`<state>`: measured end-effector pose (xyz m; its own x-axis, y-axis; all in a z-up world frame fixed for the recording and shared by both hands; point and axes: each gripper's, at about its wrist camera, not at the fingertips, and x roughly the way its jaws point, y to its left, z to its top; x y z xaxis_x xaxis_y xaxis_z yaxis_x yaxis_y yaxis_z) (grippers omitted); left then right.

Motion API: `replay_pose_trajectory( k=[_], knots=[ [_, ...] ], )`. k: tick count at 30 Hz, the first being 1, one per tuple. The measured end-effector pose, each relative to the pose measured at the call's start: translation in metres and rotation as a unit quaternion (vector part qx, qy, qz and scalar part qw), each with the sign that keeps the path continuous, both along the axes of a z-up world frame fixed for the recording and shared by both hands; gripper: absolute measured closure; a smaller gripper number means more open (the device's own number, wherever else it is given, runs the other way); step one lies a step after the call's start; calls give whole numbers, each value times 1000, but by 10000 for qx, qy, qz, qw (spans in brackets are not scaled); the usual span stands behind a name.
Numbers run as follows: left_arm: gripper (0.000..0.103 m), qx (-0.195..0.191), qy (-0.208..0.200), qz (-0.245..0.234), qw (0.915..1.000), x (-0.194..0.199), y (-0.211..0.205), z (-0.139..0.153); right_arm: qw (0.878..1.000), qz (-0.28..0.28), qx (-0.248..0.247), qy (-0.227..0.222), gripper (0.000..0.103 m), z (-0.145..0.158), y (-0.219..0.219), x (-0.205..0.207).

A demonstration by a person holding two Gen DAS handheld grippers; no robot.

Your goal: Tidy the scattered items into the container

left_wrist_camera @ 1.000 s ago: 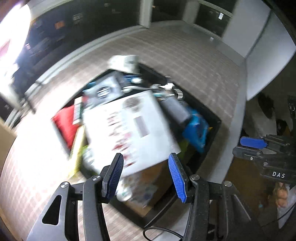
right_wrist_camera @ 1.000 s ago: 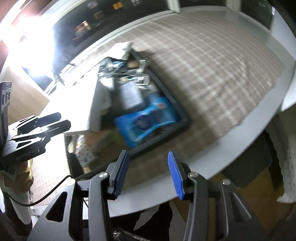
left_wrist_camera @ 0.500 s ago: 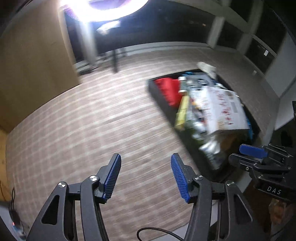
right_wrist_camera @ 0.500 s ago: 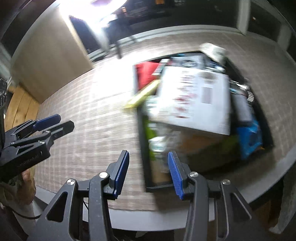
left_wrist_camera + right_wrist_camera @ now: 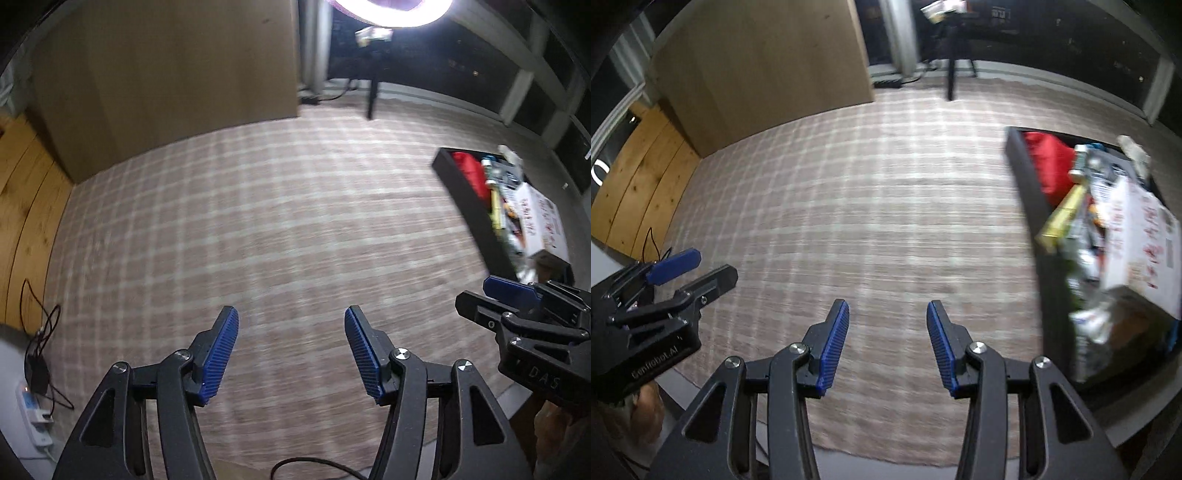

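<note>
Blue-ribbed pads are showing on both claws above a worktop covered by a beige checked cloth [image 5: 295, 229]; the left claw [image 5: 291, 354] is gaping wide with nothing between its pads, and the right claw [image 5: 887, 345] is likewise spread wide and holding nothing; each is hanging over a bare stretch of the cloth, and each is appearing at the edge of the other's view, the right claw [image 5: 517, 306] at the right side of the left wrist view and the left claw [image 5: 687, 273] at the left side of the right wrist view. Standing well to the right of both claws, the black container [image 5: 1034, 229] is sitting on the cloth, crammed with the gathered items; a red packet [image 5: 1049, 162] is lying at its far end, a yellow box [image 5: 1060, 216] is leaning over the near wall, and a white printed box [image 5: 1141, 240] is lying tilted on top of the heap; the rest of the contents are too blurred to name. A wooden panel [image 5: 166, 74] is standing at the far left edge of the worktop; a bright ring light [image 5: 391, 11] is glaring overhead; a white power strip [image 5: 35, 413] with black cables is lying at the lower left.
</note>
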<state>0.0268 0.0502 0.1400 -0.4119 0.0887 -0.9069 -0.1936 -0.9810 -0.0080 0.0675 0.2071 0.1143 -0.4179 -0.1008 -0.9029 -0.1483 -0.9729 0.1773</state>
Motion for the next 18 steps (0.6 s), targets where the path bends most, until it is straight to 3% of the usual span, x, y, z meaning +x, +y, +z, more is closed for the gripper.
replay_pose_trajectory(
  k=[4, 10, 18],
  knots=[
    [40, -141, -7, 249, 9996, -7, -27, -18, 9998, 142, 158, 7, 60, -15, -31, -18],
    [39, -12, -219, 562, 9982, -24, -62, -51, 9996, 260, 87, -60, 60, -45, -69, -47],
    [39, -33, -371, 757, 9964, -42, -85, -91, 9991, 262, 343, -32, 60, -73, -96, -67]
  ],
)
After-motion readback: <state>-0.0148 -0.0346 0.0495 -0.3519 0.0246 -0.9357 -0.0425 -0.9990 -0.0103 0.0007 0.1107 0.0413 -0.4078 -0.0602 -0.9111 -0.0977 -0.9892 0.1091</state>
